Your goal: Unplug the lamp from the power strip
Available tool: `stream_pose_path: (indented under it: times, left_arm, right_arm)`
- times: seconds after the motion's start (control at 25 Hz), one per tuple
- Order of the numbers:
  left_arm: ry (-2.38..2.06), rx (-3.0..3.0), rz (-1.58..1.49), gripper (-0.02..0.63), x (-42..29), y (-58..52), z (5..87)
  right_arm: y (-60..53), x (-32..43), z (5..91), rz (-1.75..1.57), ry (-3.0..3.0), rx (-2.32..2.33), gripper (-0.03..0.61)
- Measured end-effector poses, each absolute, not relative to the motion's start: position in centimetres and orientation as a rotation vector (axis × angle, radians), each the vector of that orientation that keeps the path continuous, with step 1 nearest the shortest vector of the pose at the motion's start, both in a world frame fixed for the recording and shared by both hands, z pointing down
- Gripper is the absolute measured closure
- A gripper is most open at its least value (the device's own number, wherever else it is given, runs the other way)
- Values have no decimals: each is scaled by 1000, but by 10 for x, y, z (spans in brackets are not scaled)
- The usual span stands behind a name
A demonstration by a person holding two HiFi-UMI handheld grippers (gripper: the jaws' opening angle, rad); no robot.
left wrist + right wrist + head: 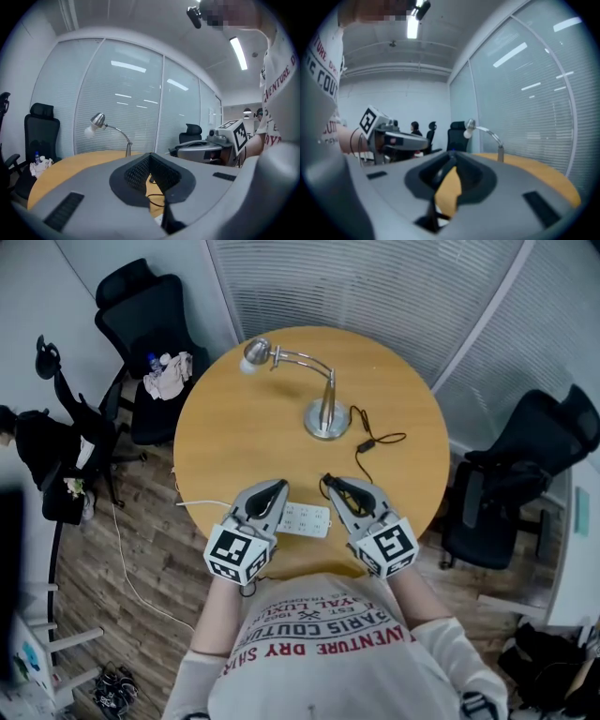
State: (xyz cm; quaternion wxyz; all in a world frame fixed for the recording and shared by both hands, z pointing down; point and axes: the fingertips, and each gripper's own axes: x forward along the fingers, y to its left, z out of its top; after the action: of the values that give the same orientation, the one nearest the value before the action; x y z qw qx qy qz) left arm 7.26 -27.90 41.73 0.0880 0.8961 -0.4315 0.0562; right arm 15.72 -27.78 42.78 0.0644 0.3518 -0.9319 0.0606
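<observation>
The silver desk lamp (323, 413) stands at the far side of the round wooden table (234, 446). Its black cord (367, 442) runs forward to my right gripper (329, 482), which is raised above the table's near edge. That gripper (452, 161) is shut on a black plug (440, 176), with the cord hanging below it. The white power strip (306, 518) lies flat on the table between and beneath both grippers. Also lifted, my left gripper (280, 487) has its tips together (150, 157) and holds nothing. In the left gripper view the lamp (110, 129) shows beyond the jaws.
Black office chairs stand at the left (141, 306) and right (525, 474) of the table; the left one carries a bottle and cloth (167, 371). The strip's white cable (141, 587) drops off the table's left edge to the wooden floor. Glass walls with blinds lie behind.
</observation>
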Motion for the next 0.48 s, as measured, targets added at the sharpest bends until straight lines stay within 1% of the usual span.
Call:
stream_pose_path:
  times: [0.24,0.48]
  left_arm:
    - [-1315,2718,8,583,65,-270,384]
    - [-1303,2711,-32,583,63,-270,385]
  right_arm:
    - [-279,167,418,174,-2864,1086,505]
    - [-282,175,417,161,-2857,1117,505]
